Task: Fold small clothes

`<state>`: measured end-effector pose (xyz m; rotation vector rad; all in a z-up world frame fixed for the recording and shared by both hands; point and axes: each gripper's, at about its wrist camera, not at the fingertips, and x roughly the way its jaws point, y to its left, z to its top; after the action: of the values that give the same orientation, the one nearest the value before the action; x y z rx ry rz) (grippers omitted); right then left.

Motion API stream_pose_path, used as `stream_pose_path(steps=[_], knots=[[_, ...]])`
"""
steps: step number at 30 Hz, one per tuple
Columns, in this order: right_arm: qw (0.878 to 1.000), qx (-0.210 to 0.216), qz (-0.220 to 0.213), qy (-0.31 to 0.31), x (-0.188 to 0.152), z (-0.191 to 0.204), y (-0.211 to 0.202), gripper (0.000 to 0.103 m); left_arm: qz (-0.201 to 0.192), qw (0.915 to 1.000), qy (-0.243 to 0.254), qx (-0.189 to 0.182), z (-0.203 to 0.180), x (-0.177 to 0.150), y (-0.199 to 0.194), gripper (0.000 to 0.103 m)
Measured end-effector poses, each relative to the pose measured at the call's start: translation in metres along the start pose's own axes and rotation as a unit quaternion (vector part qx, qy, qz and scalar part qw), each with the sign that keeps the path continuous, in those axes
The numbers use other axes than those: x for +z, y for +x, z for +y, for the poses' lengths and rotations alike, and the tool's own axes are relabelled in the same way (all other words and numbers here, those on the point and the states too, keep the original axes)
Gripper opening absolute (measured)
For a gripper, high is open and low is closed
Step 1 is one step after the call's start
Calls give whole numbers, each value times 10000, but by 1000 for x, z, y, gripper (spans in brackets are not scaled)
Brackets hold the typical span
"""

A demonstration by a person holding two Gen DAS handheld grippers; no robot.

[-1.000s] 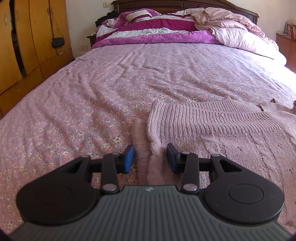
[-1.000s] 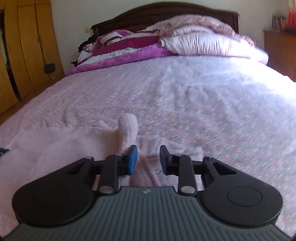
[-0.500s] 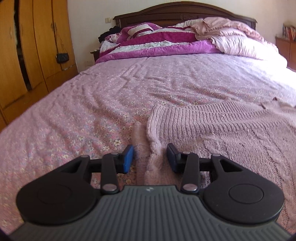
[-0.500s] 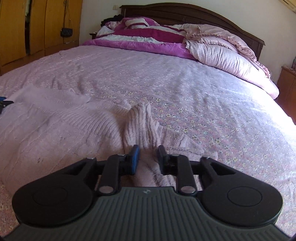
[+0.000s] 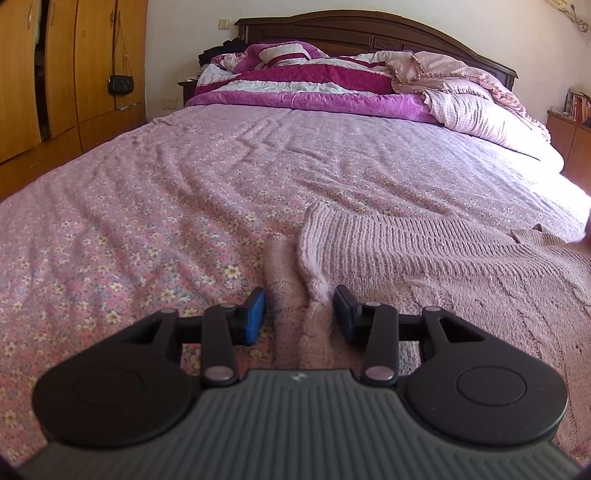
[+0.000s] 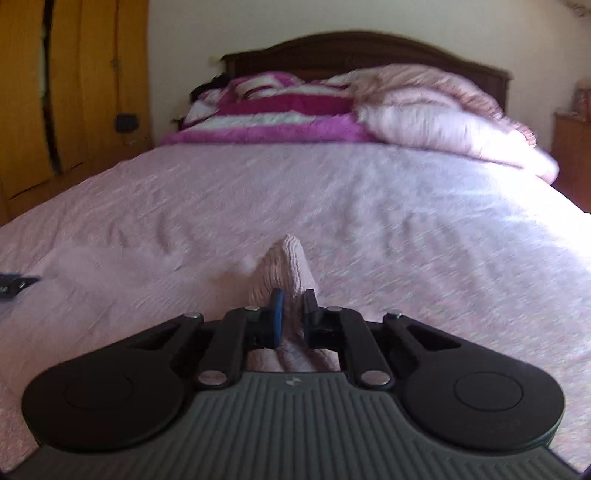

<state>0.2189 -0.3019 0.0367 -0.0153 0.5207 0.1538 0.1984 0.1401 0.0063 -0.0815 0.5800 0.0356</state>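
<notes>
Across the whole foreground, a pink bedspread with a small flower print (image 5: pixel 155 206), creased in shallow diagonal ridges. At its far end, heaped against a dark carved wooden headboard (image 5: pixel 369 31): a magenta-and-white striped quilt (image 5: pixel 295 86) to the left, a pale pink checked, frilled comforter (image 5: pixel 476 110) to the right. Along the left wall, orange-brown wooden wardrobe doors (image 5: pixel 96 59) with a small black purse on a thin strap (image 5: pixel 120 84) hanging in front; at the far right, a low wooden cabinet (image 5: pixel 576 136) with books on top.
</notes>
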Motion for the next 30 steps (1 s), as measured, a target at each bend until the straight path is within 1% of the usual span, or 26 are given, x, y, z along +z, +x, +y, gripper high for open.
stream_pose_path(steps=[1,2,4,6,8,10,13,15,16,17,18,19,20,21,23,24,25,26,28,30], knots=[[9997,-238,-47,-16,2,-5,-1,11,-1,10000,5,4,0,0,0,43],[9988,-481,-7,-68,3,-11,2,11,-2,10000,9,5,0,0,0,43],[9963,-833,196,-108,0,-22,16,11,-12,10000,33,23,0,-1,0,43],[9938,-959,550,-136,-8,-28,36,11,-15,10000,48,31,-1,-1,0,43],[9900,-1066,818,-437,-19,-26,50,11,-13,10000,33,21,-1,-1,0,43],[9874,-1162,835,-679,-23,-24,52,12,-10,10000,17,12,-1,0,0,43],[9873,-1245,870,-458,-15,-24,47,12,-14,10000,20,15,-1,0,0,43],[9890,-1285,694,-215,-8,-23,35,13,-8,10000,9,8,-1,0,0,43],[9904,-1241,602,-105,-6,-22,28,19,-6,10000,-3,2,-1,0,0,43],[9918,-1158,545,3,-5,-21,21,29,-6,10000,-20,5,-1,0,0,45],[9927,-1086,523,92,-7,-19,15,33,0,10000,-38,14,0,0,0,47],[9932,-1022,535,156,-10,-18,11,41,16,10000,-60,7,1,1,0,48],[9934,-966,582,202,-15,-17,9,46,40,10000,-85,-14,4,2,-1,50],[9933,-918,660,231,-21,-16,9,48,67,9999,-111,-38,7,4,-3,51],[9914,-946,852,313,-38,-19,16,54,88,9998,-153,-14,13,8,-6,58],[9912,-960,802,431,-45,-22,17,57,91,9998,-170,44,17,9,-8,58],[9910,-959,703,618,-50,-28,17,64,114,9997,-203,79,20,11,-11,59],[9890,-995,697,847,-51,-33,16,73,141,9995,-284,58,24,12,-16,59],[9815,-981,708,1485,-53,-48,13,78,182,9987,-478,-49,31,15,-27,56],[9772,-897,618,1824,-55,-56,4,80,232,9985,-492,-87,34,17,-38,57]])
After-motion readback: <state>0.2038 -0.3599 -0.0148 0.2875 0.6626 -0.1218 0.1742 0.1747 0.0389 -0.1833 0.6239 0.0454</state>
